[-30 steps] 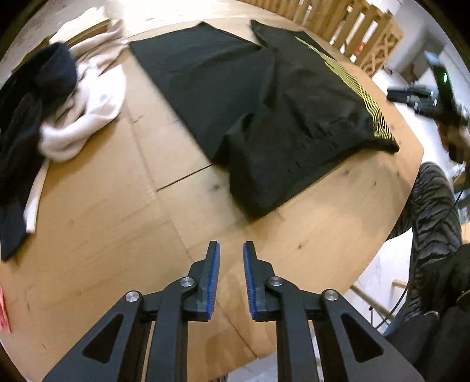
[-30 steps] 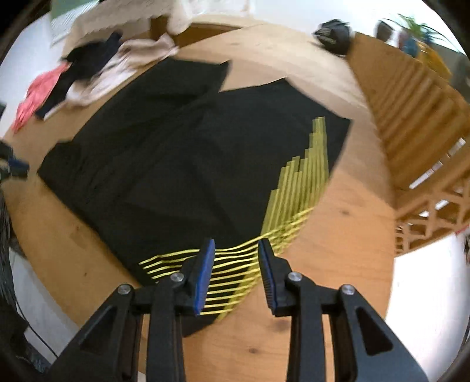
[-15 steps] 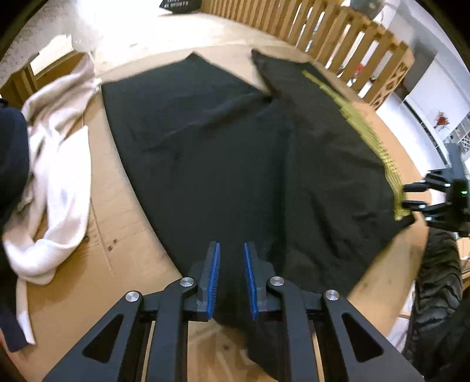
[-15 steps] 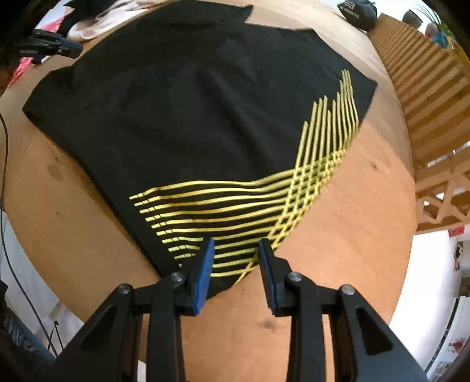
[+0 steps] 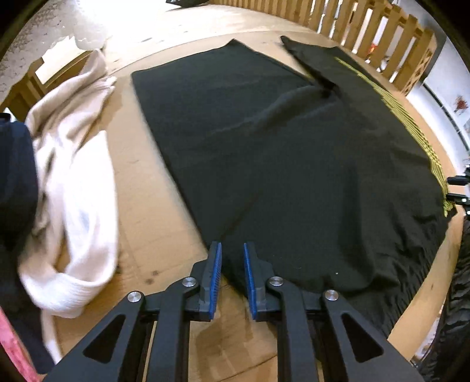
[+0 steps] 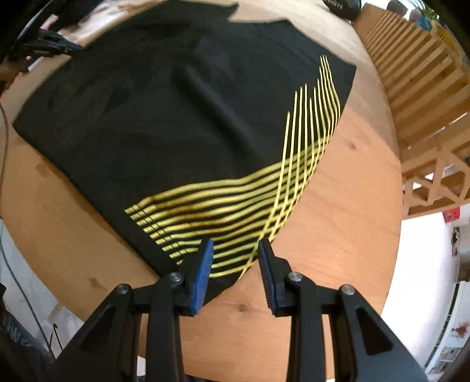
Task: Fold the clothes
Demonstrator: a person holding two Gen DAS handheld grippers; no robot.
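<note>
A black T-shirt (image 5: 279, 161) with yellow stripes (image 6: 235, 199) lies spread flat on the round wooden table (image 6: 337, 235). My left gripper (image 5: 232, 245) points down over the shirt's near plain corner, its blue pads a narrow gap apart with nothing pinched between them. My right gripper (image 6: 236, 241) hovers over the striped corner at the table's edge, jaws open wider and holding nothing. Each gripper shows small at the other view's edge: the right gripper (image 5: 458, 191) and the left gripper (image 6: 53, 44).
A white garment (image 5: 76, 182) and a dark navy one (image 5: 14, 176) lie heaped left of the shirt on cardboard (image 5: 152, 235). A wooden railing (image 6: 426, 88) runs behind the table. A black bag (image 6: 340, 7) sits at the far edge. A person's patterned trouser leg (image 5: 461, 279) stands right.
My left gripper has travelled from bare cardboard to over the shirt's near corner. My right gripper has sunk closer to the striped corner. Both jaw gaps look unchanged.
</note>
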